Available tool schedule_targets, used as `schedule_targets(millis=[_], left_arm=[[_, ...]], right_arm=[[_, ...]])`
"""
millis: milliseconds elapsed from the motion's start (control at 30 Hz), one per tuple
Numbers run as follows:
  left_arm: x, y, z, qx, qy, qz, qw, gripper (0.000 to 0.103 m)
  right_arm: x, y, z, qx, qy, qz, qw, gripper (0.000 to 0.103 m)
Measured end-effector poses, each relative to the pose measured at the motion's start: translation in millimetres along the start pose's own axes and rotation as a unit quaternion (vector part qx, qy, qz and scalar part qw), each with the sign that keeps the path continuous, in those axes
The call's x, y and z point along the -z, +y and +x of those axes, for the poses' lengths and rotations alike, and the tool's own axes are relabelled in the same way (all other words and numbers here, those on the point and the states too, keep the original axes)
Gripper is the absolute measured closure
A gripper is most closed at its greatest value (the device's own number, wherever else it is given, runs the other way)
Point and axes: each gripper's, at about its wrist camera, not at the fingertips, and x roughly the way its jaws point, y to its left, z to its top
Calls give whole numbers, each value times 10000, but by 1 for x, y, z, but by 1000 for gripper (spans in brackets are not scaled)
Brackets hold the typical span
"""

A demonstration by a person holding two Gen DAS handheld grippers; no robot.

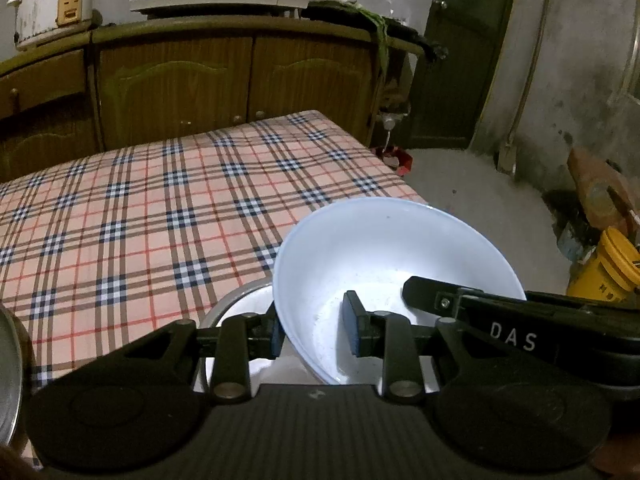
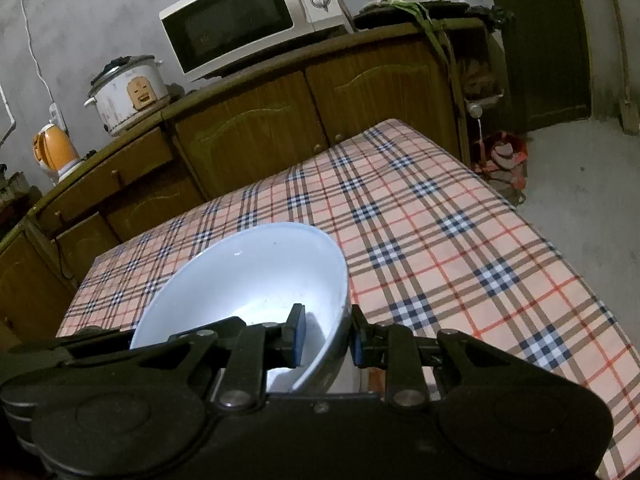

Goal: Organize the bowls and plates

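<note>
A white bowl (image 1: pixel 384 248) hangs tilted over the near part of the checked tablecloth (image 1: pixel 140 208), held from both sides. My left gripper (image 1: pixel 314 332) is shut on the bowl's left wall, one pad inside and one outside. In the right wrist view my right gripper (image 2: pixel 328 336) is shut on the right wall of the same white bowl (image 2: pixel 248 272), again one pad on each side of the wall. The right gripper's finger (image 1: pixel 424 290) shows inside the bowl in the left wrist view. Under the bowl lies another bowl with a grey rim (image 1: pixel 236 300), mostly hidden.
A metal dish edge (image 1: pixel 8 364) sits at the near left. Wooden cabinets (image 1: pixel 180 80) behind the table carry a microwave (image 2: pixel 248 20), a rice cooker (image 2: pixel 128 92) and an orange kettle (image 2: pixel 56 152). A yellow bucket (image 1: pixel 608 268) stands on the floor beyond the table's right edge.
</note>
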Motion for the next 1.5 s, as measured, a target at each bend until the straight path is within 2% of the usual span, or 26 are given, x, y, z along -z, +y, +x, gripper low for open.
schedule_targets(millis=[1167, 1500], left_arm=[[28, 24, 17, -187, 657, -200, 9975, 74], [31, 28, 22, -188, 710, -262, 9970, 73]], right_arm=[[32, 8, 35, -91, 792, 20, 9968, 73], [33, 9, 45, -67, 880, -29, 9961, 73]])
